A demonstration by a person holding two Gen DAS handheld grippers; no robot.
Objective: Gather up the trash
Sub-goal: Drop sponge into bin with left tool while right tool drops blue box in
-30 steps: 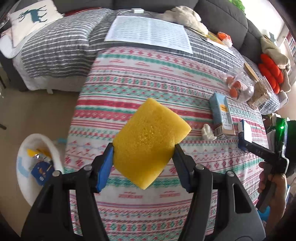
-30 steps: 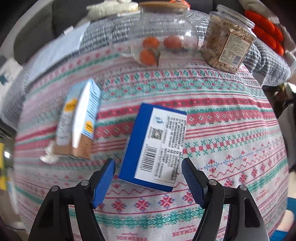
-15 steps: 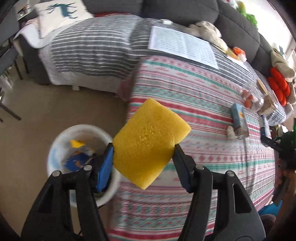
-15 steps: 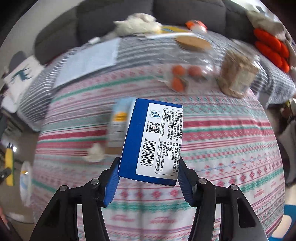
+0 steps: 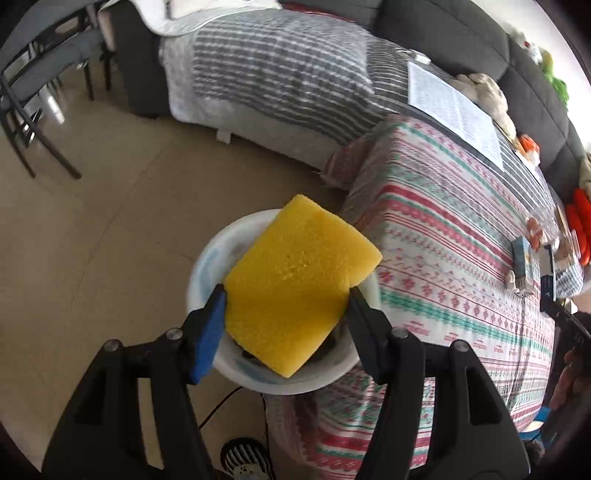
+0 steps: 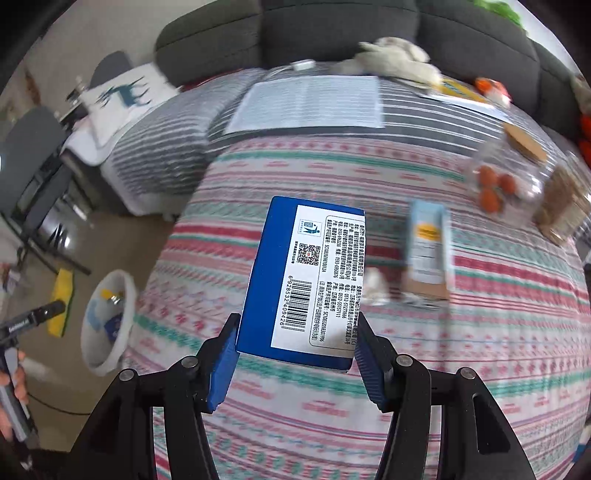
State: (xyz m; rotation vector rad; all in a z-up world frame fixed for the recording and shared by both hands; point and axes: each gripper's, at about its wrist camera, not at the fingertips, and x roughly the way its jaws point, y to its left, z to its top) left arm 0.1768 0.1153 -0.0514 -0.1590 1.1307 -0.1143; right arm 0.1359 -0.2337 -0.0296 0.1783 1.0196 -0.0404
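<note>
Beige floor lies beside a low table with a striped cloth [image 5: 443,236] in pink, green and white. Behind the table stands a dark grey sofa [image 6: 332,33] with a grey striped blanket [image 5: 280,74] over it. A white paper sheet [image 6: 310,103] lies on the blanket.

A white bin [image 5: 207,266] sits on the floor, right at the table's edge. The left gripper [image 5: 284,317] hangs above the bin. Its two blue pads press on a yellow sponge [image 5: 295,288], one on each side, so the sponge is pinched tight and tilted. The sponge hides most of the inside of the bin.

The right gripper [image 6: 295,354] is up over the table. Its pads squeeze the lower end of a blue box [image 6: 303,280] with a white label and a bar code. The box is lifted clear of the cloth and points away from the camera. The right gripper's jaws closed in on the box within the last second and have held the same width since.

On the cloth lies a light blue carton [image 6: 428,251] on its side, with a small white crumpled scrap [image 6: 373,284] just beside it. Farther back stand a clear jar with orange fruit [image 6: 495,184] and a jar of brown bits [image 6: 561,206], but they look blurry.

In the right camera, the bin has bits of trash in it, yellow and blue.
</note>
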